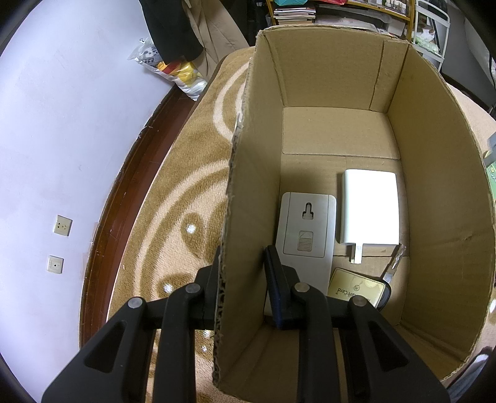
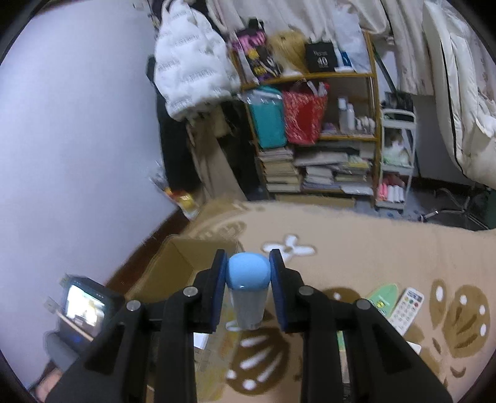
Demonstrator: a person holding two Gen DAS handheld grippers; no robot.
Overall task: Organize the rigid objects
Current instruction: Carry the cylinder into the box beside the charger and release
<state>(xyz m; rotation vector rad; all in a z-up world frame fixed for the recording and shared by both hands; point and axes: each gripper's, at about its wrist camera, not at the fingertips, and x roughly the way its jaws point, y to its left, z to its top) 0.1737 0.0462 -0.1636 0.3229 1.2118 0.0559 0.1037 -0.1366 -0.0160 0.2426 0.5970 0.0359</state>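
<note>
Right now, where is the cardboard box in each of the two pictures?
Left wrist view: the cardboard box fills the middle and right, open top toward the camera; the left tongs straddle its near left wall.
Right wrist view: the cardboard box is lower left of centre, behind the right tongs, partly hidden.
Shared landmark: the bookshelf at the back.

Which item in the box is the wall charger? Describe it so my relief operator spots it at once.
Look into the open cardboard box on the patterned rug, whose left wall the left gripper straddles. On its floor, the charger lies right of the grey plate with the keyhole slot, above the gold card. It alone is plain glossy white, with plug prongs at its near edge.
</note>
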